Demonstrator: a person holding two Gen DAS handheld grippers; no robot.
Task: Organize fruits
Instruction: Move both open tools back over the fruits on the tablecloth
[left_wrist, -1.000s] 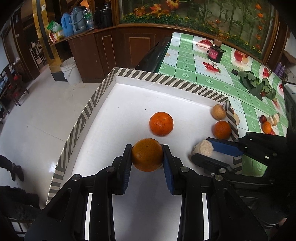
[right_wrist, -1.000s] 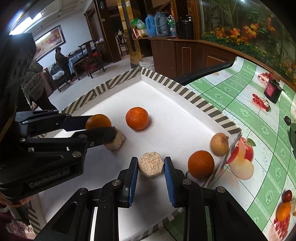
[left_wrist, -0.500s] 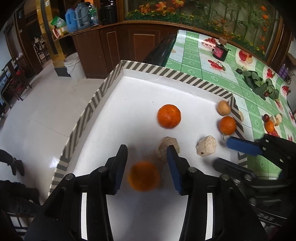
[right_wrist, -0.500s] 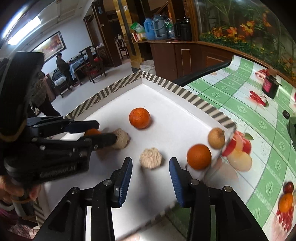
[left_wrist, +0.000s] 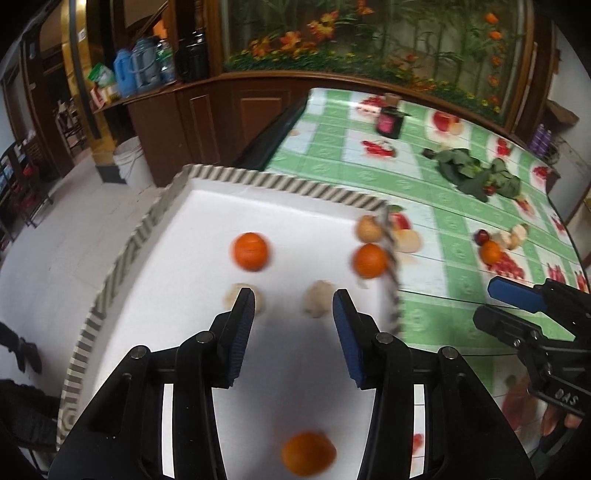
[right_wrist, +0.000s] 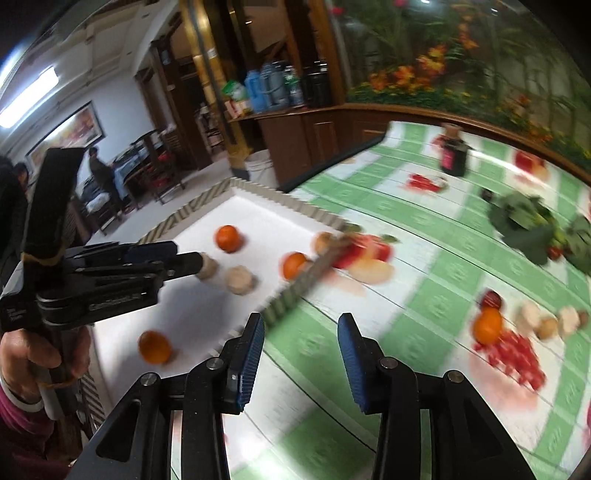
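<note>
A white tray (left_wrist: 280, 182) with a striped rim holds three oranges (left_wrist: 251, 251) (left_wrist: 369, 260) (left_wrist: 308, 458), two beige lumps (left_wrist: 317, 302) and a brown round fruit (left_wrist: 367, 229). My left gripper (left_wrist: 293, 299) hangs open above the tray with nothing between its fingers; the nearest orange lies below it. My right gripper (right_wrist: 301, 325) is open and empty over the green tablecloth, just right of the tray's rim (right_wrist: 295, 288). Loose on the cloth lie an orange (right_wrist: 487, 325), a dark red fruit (right_wrist: 491, 299) and beige pieces (right_wrist: 532, 314).
A dark jar (left_wrist: 389, 123) and a bunch of green leaves (left_wrist: 476, 173) lie farther back on the table. The tray's left side overhangs the tiled floor (left_wrist: 55, 258). Wooden cabinets stand behind. A hand (right_wrist: 22, 350) holds the left gripper.
The left gripper let go of its orange, which now lies in the tray, and drew back. The right gripper released its beige lump and swung right, out over the tablecloth.
</note>
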